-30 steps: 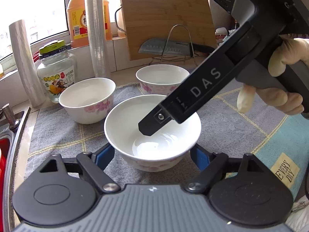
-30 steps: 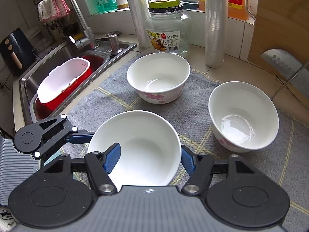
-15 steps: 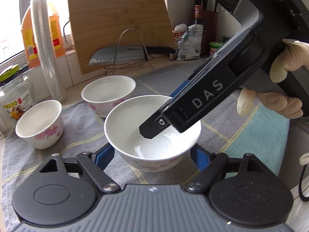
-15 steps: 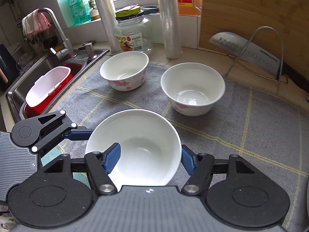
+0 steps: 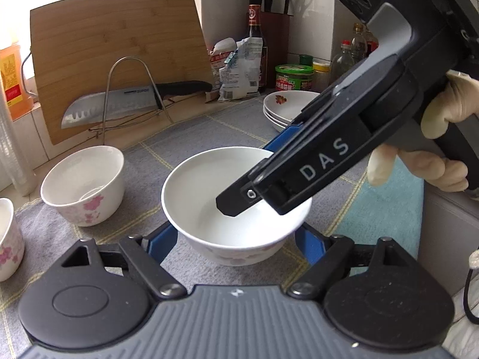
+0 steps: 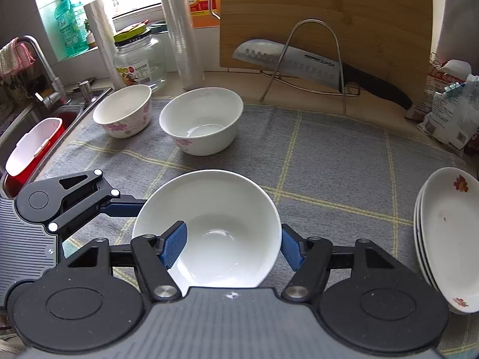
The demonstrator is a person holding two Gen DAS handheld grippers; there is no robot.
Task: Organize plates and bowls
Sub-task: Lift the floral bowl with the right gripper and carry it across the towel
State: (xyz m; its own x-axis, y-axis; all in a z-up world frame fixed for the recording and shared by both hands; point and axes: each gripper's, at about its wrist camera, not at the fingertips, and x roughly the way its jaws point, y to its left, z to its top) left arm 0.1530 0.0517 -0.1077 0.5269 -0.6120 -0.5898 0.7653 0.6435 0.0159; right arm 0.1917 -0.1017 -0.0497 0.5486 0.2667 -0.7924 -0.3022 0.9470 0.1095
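Note:
A white bowl with pink flowers [image 5: 236, 206] is held between both grippers above the grey mat [image 6: 329, 155]. My left gripper [image 5: 236, 242] has its blue fingers on the bowl's two sides. My right gripper [image 6: 230, 245] pinches the bowl's rim [image 6: 209, 239], one finger inside and one outside; it shows from the side in the left wrist view [image 5: 233, 203]. Two more flowered bowls [image 6: 202, 119] [image 6: 122, 110] stand at the mat's far left. A stack of white plates [image 6: 446, 236] sits at the right edge.
A cutting board [image 6: 323, 21] and a knife [image 6: 314, 65] on a wire rack stand at the back. A glass jar [image 6: 137, 59], rolls of film [image 6: 182, 27] and bottles line the sill. The sink [image 6: 33, 146] with a red tub is at the left. Food bags [image 6: 449, 113] lie back right.
Both grippers have carried the bowl to the right across the mat. The two other bowls have dropped back to the left and the plate stack has come into view.

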